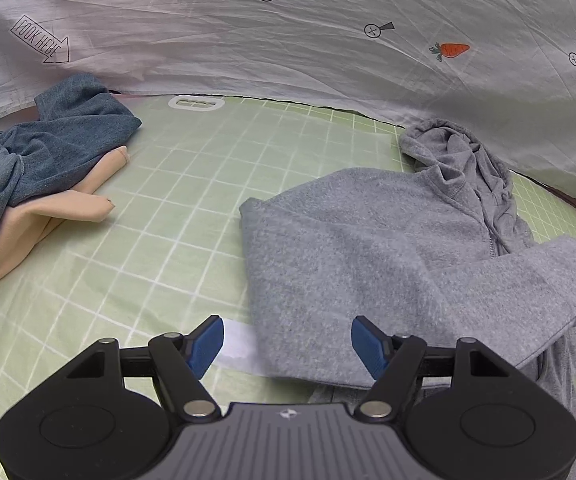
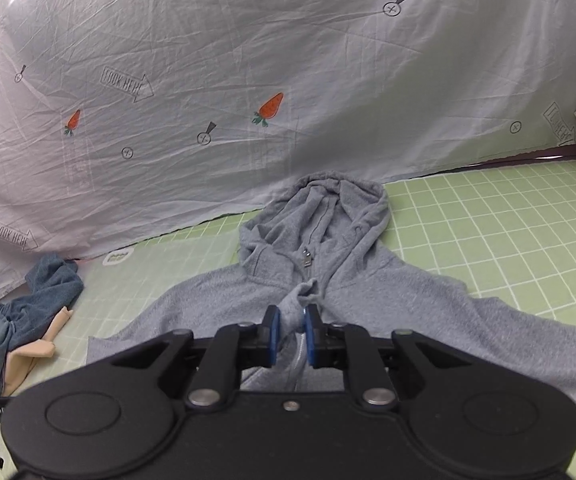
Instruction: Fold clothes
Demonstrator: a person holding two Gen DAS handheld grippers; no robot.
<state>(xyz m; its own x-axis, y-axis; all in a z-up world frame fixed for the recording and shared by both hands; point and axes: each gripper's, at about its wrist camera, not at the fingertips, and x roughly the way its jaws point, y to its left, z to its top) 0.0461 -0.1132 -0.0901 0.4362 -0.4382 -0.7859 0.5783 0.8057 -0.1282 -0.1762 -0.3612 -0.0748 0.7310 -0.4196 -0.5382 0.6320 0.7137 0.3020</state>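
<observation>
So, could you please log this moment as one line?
left gripper: open, empty | right gripper: shut on grey hoodie front | blue garment: unfolded

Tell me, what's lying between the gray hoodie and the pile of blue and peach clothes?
Nothing but bare green checked mat. The left wrist view shows it best: the gray hoodie lies on the right, the pile of clothes on the left.

right tongs [image 2: 289, 334] pinching grey hoodie [image 2: 368, 300] front | green grid mat [image 2: 508, 232] | blue garment [image 2: 27, 308] left
</observation>
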